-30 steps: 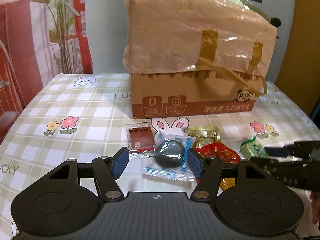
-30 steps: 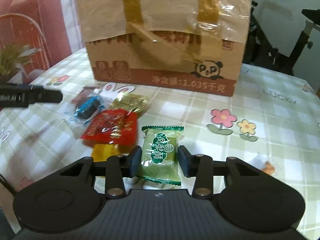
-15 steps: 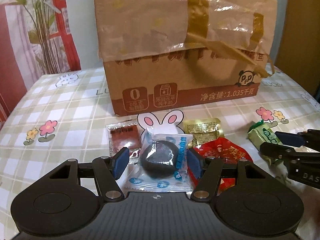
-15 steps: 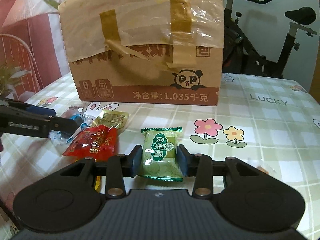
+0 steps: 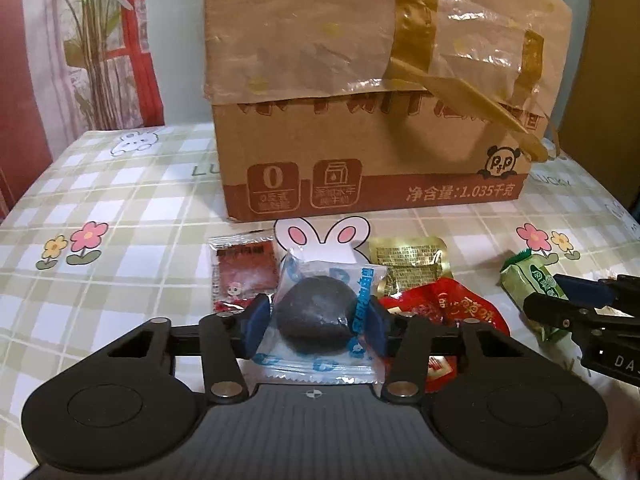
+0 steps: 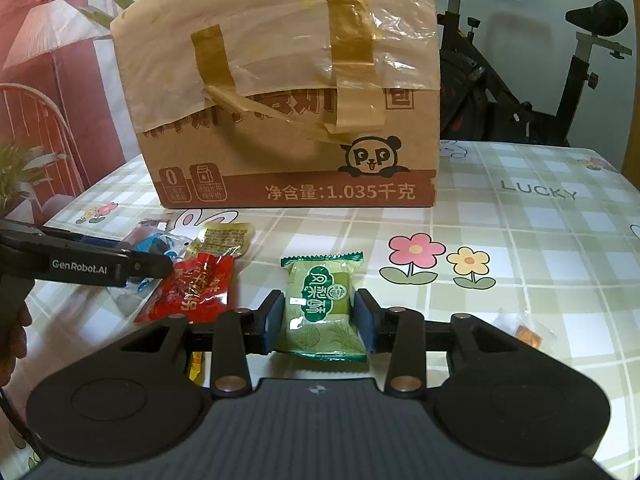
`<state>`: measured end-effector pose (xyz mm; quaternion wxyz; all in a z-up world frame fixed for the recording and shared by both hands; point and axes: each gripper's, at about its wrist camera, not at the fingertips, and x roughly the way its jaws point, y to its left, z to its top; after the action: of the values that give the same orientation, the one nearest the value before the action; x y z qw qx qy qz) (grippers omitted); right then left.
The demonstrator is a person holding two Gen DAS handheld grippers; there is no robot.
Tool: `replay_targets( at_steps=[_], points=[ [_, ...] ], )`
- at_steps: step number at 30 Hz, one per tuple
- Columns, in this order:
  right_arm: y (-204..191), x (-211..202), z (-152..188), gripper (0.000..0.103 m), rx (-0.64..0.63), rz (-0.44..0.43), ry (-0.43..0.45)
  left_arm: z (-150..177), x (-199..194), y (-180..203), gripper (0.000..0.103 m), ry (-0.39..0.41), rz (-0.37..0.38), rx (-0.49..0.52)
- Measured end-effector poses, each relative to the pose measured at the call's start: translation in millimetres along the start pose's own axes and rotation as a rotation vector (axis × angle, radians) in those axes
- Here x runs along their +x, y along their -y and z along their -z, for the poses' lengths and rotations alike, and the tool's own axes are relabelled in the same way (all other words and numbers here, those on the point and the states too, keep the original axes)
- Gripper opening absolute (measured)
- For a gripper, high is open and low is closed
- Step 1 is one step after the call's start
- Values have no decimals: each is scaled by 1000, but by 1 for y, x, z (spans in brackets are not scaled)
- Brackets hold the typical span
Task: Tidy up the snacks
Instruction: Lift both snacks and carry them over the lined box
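My left gripper (image 5: 314, 322) is shut on a clear blue-printed packet holding a dark round snack (image 5: 314, 316). My right gripper (image 6: 320, 320) is shut on a green snack packet (image 6: 324, 304), which also shows in the left wrist view (image 5: 528, 284). A red packet (image 5: 444, 308), a gold packet (image 5: 408, 260) and a dark red sachet (image 5: 244, 268) lie on the checked tablecloth in front of a taped cardboard box (image 5: 372, 128). The red packet (image 6: 192, 288) and gold packet (image 6: 224, 236) also show in the right wrist view, beside the left gripper's finger (image 6: 84, 266).
The cardboard box (image 6: 296, 120) stands at the back of the table. A small orange sweet in clear wrap (image 6: 528, 334) lies to the right. A yellow packet edge (image 6: 196, 364) shows under my right gripper. An exercise bike (image 6: 520, 80) stands behind the table.
Both grippers have closed in on their packets and hold them tighter. Both have moved a little toward the box, which looks larger.
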<state>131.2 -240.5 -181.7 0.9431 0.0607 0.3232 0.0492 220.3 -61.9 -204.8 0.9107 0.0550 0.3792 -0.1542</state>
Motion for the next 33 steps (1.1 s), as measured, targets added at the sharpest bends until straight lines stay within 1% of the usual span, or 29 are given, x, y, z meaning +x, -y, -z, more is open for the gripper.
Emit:
replay_targets(
  at_steps=[3, 10, 14, 19, 25, 33],
  points=[
    [0, 0, 0, 42, 2, -1, 0, 4, -6, 0, 49, 4, -22, -2],
    [-2, 0, 0, 42, 3, 3, 0, 12, -26, -12, 49, 17, -38, -68],
    [-3, 1, 0, 41, -3, 8, -1, 11, -38, -13, 49, 26, -40, -77],
    [-2, -1, -4, 40, 11, 11, -11, 4, -55, -12, 49, 64, -42, -81],
    [-3, -18, -18, 40, 9, 7, 43, -9, -75, -7, 49, 124, -33, -82],
    [-8, -48, -51, 39, -5, -6, 154, -38, -107, 0, 49, 227, -19, -69]
  ],
)
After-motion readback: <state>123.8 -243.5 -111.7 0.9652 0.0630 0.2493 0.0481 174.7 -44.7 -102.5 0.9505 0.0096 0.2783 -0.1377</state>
